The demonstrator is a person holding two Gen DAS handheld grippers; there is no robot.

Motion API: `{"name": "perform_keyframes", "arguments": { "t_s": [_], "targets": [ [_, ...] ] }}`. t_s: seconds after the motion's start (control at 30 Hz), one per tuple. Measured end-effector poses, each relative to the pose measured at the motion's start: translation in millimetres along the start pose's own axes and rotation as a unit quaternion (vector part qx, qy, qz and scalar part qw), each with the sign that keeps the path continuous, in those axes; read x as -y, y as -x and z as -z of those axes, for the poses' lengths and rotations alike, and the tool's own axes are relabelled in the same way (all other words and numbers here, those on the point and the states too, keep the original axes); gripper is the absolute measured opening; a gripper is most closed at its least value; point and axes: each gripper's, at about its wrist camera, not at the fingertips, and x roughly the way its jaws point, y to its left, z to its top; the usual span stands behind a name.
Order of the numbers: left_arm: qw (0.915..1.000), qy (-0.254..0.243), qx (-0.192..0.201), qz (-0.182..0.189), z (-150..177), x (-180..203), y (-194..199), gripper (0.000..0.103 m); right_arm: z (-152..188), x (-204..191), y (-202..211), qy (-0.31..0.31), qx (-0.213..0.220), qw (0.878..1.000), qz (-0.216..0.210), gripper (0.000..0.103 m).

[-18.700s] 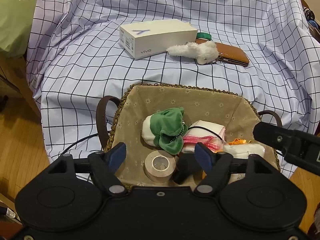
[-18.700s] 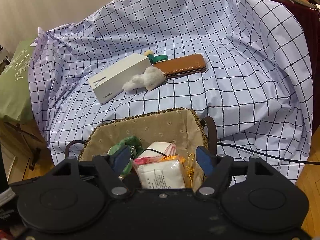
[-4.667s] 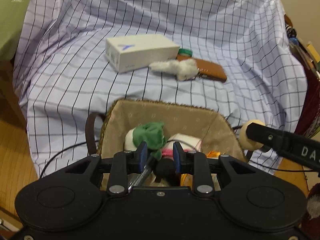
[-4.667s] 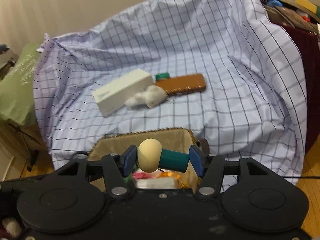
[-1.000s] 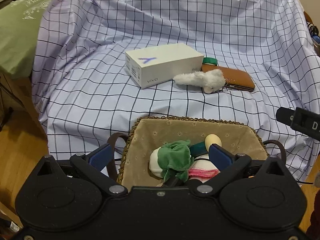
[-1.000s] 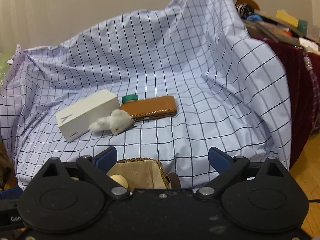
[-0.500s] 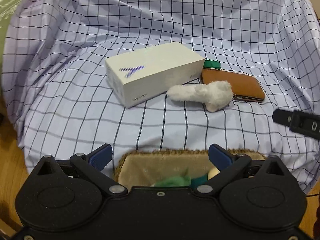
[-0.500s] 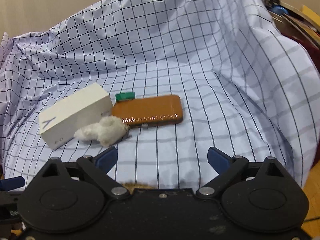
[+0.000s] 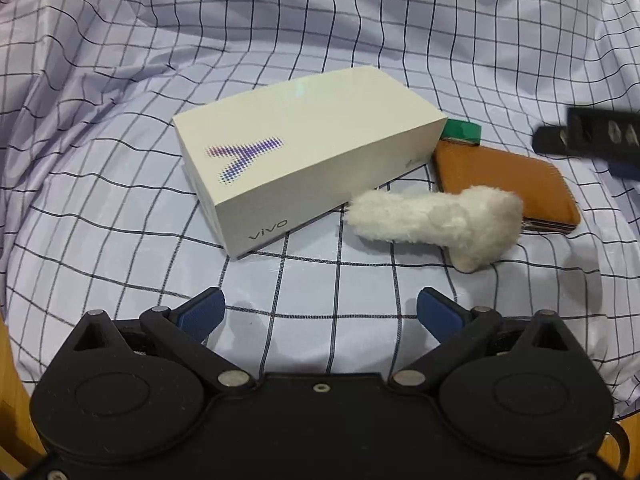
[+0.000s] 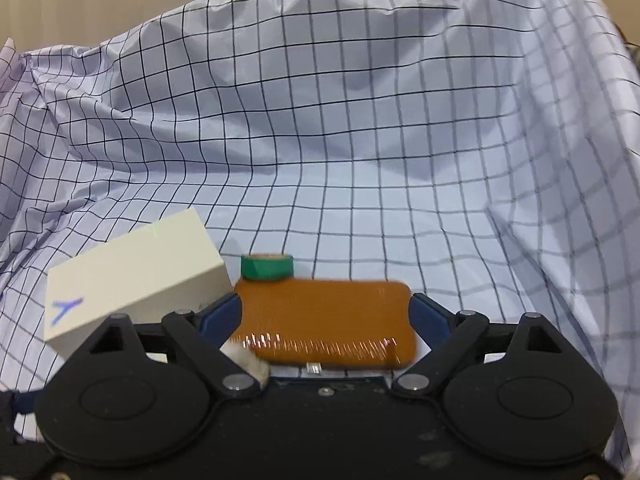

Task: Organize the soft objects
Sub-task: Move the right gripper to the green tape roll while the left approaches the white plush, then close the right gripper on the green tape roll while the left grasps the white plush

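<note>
White fluffy plush piece lies on the checked cloth, just in front of the white phone box and touching the near edge of the brown leather wallet. Only a scrap of it shows in the right wrist view, low left behind the finger linkage. Judged light, very soft, squashy; the fur should give plenty of grip and nothing about it looks breakable. Best take is probably across the narrow tail end or the mid-body, where it stands clear of the wallet; the fat right end sits on the wallet's zip edge, so a pinch there may drag the wallet along.

Left gripper hovers near, in front of the plush, jaws wide apart, nothing between them. Right gripper has jaws apart too, just narrowing, with the wallet framed between the pads; no contact visible, image blurred there. Its finger shows as a dark bar at far right in the left view.

Wallet looks semi-stiff and smooth, box rigid; neither counts as soft, I'd say. Green tape roll stands behind the wallet, beside the box.

Containers: none visible right now. Box is closed, contents unknown.
</note>
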Motion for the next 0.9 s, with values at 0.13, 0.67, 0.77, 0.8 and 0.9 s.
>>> {"name": "perform_keyframes", "arguments": {
  "t_s": [0.13,0.67,0.77,0.8,0.9],
  "targets": [
    [0.9998,0.002,-0.017,0.003,-1,0,-12,0.099,-14,-10,-26,0.025,-0.010,1.000,-0.003,0.088],
    [0.9995,-0.009,-0.028,0.008,-3,0,-19,0.100,-34,-37,-101,0.090,-0.057,0.994,-0.010,0.080],
    [0.9996,-0.009,-0.026,0.008,-2,0,-19,0.100,-34,-39,-108,0.098,-0.060,0.993,-0.006,0.079],
    [0.9996,-0.009,-0.026,0.008,-1,0,-19,0.100,-33,-39,-111,0.100,-0.060,0.993,-0.005,0.079],
    [0.9996,-0.009,-0.026,0.009,-1,0,-19,0.100,-34,-39,-114,0.102,-0.060,0.993,-0.014,0.072]
  ]
}}
